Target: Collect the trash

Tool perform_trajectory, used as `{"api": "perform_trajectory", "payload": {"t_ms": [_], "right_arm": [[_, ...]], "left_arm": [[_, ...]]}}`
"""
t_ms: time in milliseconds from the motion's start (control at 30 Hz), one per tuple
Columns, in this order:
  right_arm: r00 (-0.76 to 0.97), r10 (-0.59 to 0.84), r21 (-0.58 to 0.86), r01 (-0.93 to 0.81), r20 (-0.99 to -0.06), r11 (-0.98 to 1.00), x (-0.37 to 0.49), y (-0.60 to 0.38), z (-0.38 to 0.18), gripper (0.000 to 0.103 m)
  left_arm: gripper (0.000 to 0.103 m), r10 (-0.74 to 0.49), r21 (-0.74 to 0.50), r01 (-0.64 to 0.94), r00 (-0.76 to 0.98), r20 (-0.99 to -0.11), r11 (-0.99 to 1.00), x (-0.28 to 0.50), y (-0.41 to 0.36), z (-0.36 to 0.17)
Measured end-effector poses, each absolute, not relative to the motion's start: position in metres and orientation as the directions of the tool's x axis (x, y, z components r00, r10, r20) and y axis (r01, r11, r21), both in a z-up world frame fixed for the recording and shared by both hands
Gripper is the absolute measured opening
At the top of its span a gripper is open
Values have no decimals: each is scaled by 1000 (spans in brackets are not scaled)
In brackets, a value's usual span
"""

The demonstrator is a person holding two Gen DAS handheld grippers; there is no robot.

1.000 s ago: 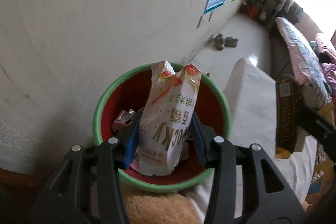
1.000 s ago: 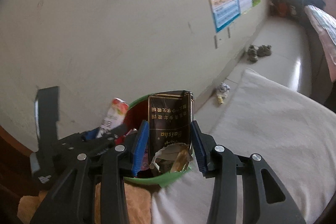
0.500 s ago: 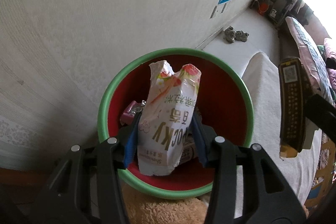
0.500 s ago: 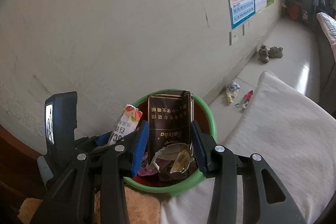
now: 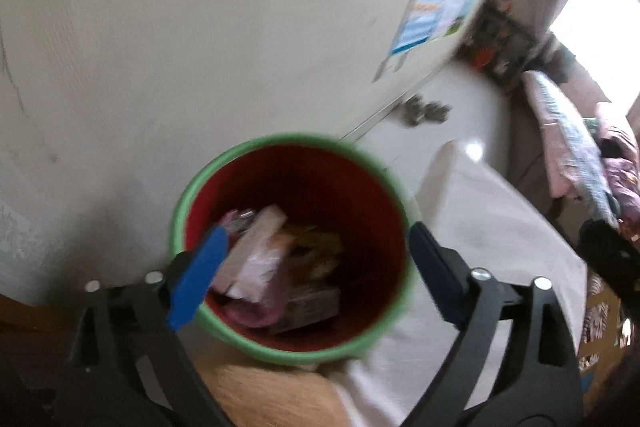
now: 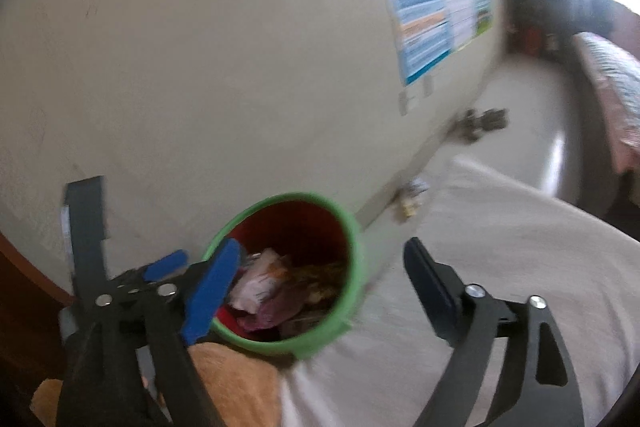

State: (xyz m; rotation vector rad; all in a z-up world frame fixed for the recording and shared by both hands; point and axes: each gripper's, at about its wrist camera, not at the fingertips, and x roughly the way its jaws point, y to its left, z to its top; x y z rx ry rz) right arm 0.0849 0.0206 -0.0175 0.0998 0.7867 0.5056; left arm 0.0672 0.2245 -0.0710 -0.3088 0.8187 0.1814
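Standing against the pale wall [image 5: 200, 27], the red bin with the green rim [image 5: 280, 143] is seen ahead of both sets of fingers, set close to the wall, presumably so that it stays out of the way yet within reach of the white-covered bed or cushion [image 5: 500, 227] beside it. In the left wrist view the bin's mouth lies between and just beyond the fingers; in the right wrist view the bin [image 6: 352, 227] lies ahead and toward the left finger.

The left gripper [image 5: 316, 267] is held over the bin with its fingers spread wide and nothing gripped between them. The right gripper [image 6: 320, 279] is likewise spread wide and empty, and the left gripper's body is seen just beside its left finger. Both are judged to be held there because trash is dropped from above the opening.

Inside the bin a heap of trash is seen: a pale pink-and-white snack wrapper [image 5: 256, 251] lying tilted near the left finger, a dark flat box [image 5: 312, 307] lower down, and purple crumpled wrapping [image 5: 256, 315]. Details are blurred. A tan furry thing [image 5: 272, 395] is seen below the fingers, touching the bin's near side.
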Motion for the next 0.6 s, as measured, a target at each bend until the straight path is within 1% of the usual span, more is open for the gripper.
{"api": "perform_trajectory", "payload": {"t_ms": [33,67,100,200,300,467,533,600], "right_arm": [[618,446,254,-377,-648,891,80,10,-14,90],[644,416,232,-353,-642,906,74,-2,-9,93],[680,363,191,-316,-637,929,65,-18,-2,96],[743,231,91,-225,-628,970,46,-53,9,96],[790,130,63,-115,-599,991,27,-92,20,96],[848,29,75,13,-528,997,5,-138,30,96],[864,-10,53,42,-503,998,1,-149,33,96],[867,-18,61,56,-498,997,0,-158,35,96]], "left_arm": [[97,33,-200,-246,703,-710,948,63,209,-61],[97,26,-199,-222,726,-687,954,61,197,-53],[97,14,-197,-192,750,-662,961,57,183,-44],[97,-67,-216,-83,793,-606,973,49,142,-18],[97,-121,-216,0,830,-544,976,39,99,7],[97,-139,-150,71,844,-518,986,28,50,28],[97,-127,-127,72,852,-507,989,23,38,32],[97,-105,-97,65,864,-492,993,19,31,35]]}}
